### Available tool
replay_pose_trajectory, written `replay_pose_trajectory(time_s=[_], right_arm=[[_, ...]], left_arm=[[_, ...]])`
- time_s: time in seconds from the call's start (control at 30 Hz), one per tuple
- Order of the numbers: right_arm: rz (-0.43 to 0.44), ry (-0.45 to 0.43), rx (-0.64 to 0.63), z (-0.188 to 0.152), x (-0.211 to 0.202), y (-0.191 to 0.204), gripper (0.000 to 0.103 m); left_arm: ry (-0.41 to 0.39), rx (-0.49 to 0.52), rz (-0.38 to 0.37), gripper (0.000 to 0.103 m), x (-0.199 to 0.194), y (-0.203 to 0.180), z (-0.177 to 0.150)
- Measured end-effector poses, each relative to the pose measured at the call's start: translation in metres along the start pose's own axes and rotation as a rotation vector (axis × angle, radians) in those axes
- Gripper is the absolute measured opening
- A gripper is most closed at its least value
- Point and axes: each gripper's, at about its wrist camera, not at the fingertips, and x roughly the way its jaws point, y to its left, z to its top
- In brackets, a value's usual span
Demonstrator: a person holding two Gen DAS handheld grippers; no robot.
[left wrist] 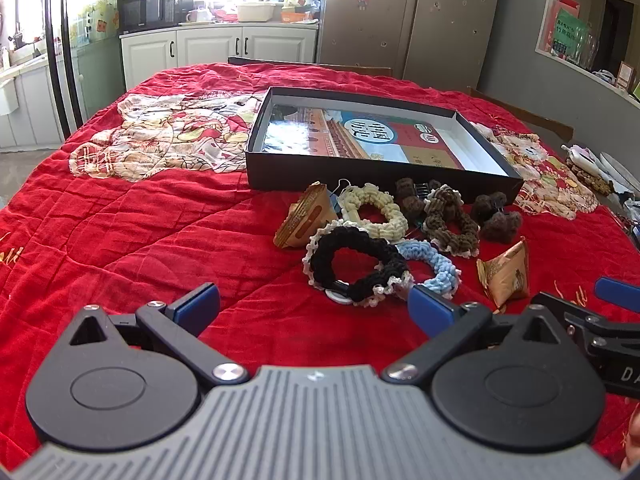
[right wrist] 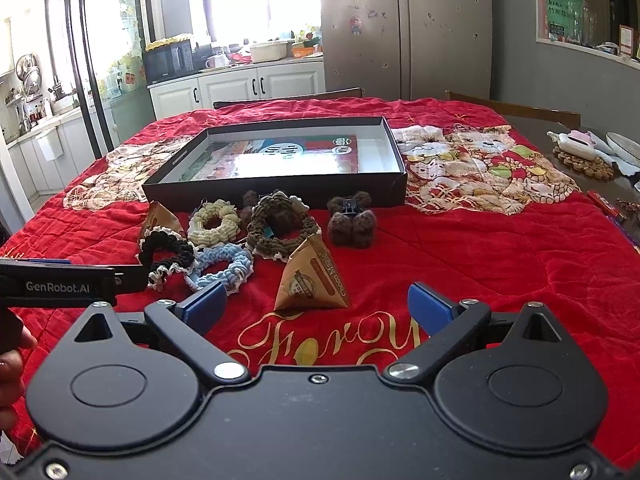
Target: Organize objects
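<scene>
Left wrist view: both my grippers hover with fingers wide apart and nothing between them.
I see the left gripper (left wrist: 314, 306) just before the black hair tie (left wrist: 356, 266) and the right gripper (right wrist: 316, 306) near the triangular packet (right wrist: 312, 280); all ties lie on the red cloth (left wrist: 120, 220) beside the dark box (left wrist: 360, 176).

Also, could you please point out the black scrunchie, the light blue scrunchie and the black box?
black scrunchie (left wrist: 352, 258), left wrist view, its upper band.
light blue scrunchie (right wrist: 232, 261), right wrist view, its right side.
black box (right wrist: 276, 192), right wrist view, near wall.
</scene>
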Motion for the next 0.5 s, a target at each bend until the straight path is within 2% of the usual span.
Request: replay_pose_trajectory(time_s=[0.5], right_arm=[[-0.02, 0.009, -0.007, 0.001, 0.006, -0.002, 0.097]], left_arm=[[-0.005, -0.011, -0.004, 0.103, 0.006, 0.011, 0.004]])
